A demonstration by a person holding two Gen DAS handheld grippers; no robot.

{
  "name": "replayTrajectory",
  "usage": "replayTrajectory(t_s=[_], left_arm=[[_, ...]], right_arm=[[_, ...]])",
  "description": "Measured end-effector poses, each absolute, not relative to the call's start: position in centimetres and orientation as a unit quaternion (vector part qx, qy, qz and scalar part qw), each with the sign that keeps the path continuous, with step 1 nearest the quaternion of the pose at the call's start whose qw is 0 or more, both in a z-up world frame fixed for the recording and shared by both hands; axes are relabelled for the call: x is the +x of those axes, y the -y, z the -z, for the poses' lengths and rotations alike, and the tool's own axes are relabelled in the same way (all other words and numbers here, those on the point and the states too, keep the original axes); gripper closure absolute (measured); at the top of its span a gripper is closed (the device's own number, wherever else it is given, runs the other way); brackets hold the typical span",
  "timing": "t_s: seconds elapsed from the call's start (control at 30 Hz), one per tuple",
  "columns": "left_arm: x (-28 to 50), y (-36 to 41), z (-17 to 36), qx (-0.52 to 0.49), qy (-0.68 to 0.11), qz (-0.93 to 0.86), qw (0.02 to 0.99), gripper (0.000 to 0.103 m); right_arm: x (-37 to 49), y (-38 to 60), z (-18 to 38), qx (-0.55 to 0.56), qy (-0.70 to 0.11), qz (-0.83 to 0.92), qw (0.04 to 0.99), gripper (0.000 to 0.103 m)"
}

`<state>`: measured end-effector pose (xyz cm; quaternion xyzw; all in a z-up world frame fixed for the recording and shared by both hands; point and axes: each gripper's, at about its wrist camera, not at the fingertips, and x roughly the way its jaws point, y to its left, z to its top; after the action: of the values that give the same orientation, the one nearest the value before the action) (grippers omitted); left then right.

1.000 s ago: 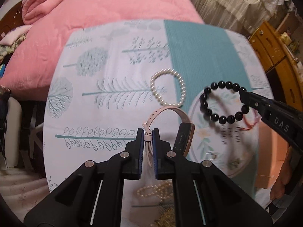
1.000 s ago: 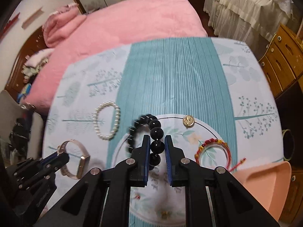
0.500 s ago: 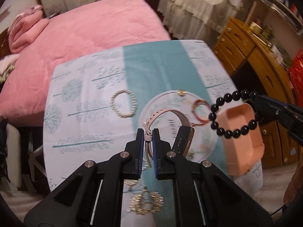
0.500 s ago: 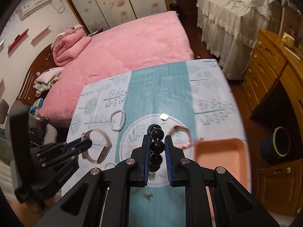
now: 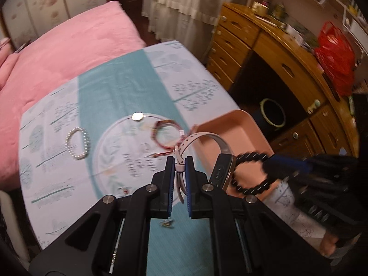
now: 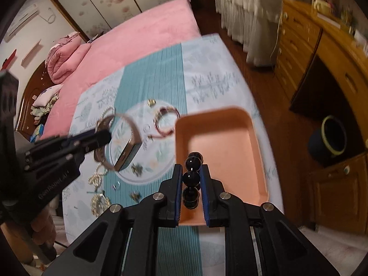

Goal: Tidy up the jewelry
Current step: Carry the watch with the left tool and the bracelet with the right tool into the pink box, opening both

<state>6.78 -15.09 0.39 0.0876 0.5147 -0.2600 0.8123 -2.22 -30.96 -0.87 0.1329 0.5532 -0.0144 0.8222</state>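
Observation:
My left gripper [image 5: 180, 161] is shut on the pale strap of a wristwatch [image 5: 222, 170], which hangs in the air left of the pink tray [image 5: 232, 124]. In the right wrist view that gripper [image 6: 104, 135] and the watch [image 6: 128, 151] hover over the white plate [image 6: 158, 158]. My right gripper [image 6: 191, 172] is shut on a black bead bracelet [image 6: 191, 177] above the pink tray [image 6: 230, 147]. In the left wrist view the bracelet [image 5: 250, 172] dangles from the right gripper [image 5: 269, 164]. A red woven bracelet [image 5: 165, 135], a pearl bracelet [image 5: 78, 142] and a coin-like piece [image 5: 137, 116] lie on the cloth.
Small gold pieces and pearl strands [image 6: 99, 191] lie near the table's front left edge. A pink bed [image 5: 57, 53] stands behind the table, a wooden desk with drawers [image 5: 276, 53] to the right, a dark bin [image 6: 329, 135] on the floor.
Both grippers have risen and swung right with their loads. The black bracelet now hangs over the pink tray; the watch has left the table's left side and hangs beside the tray.

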Motion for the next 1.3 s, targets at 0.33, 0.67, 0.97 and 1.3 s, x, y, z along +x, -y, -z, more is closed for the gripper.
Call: replayTrajectory(t_s=[0.33,0.67,0.97,1.3], left_arm=[[6.7,21.1,2.9,0.127,-0.524,0.279,0.795,0.097],[8.6,24.6,6.8,0.135,-0.551,0.281,0.774,0.096],[9.3,27.5,9.8,0.145,-0.569,0.279,0.760,0.096],[11.2,28.8,11.0,0.166,-0.557,0.263,0.770,0.096]], right_arm=[[-4.9,34.3,7.8,0.134,-0.615,0.049,0.776,0.088],[-4.6,35.1,7.0,0.144,-0.601,0.036,0.785,0.060],[-6.2,34.8,5.1,0.142,-0.587,0.022,0.796,0.060],[-7.3,35.5,5.6,0.149,-0.586,0.027,0.796,0.060]])
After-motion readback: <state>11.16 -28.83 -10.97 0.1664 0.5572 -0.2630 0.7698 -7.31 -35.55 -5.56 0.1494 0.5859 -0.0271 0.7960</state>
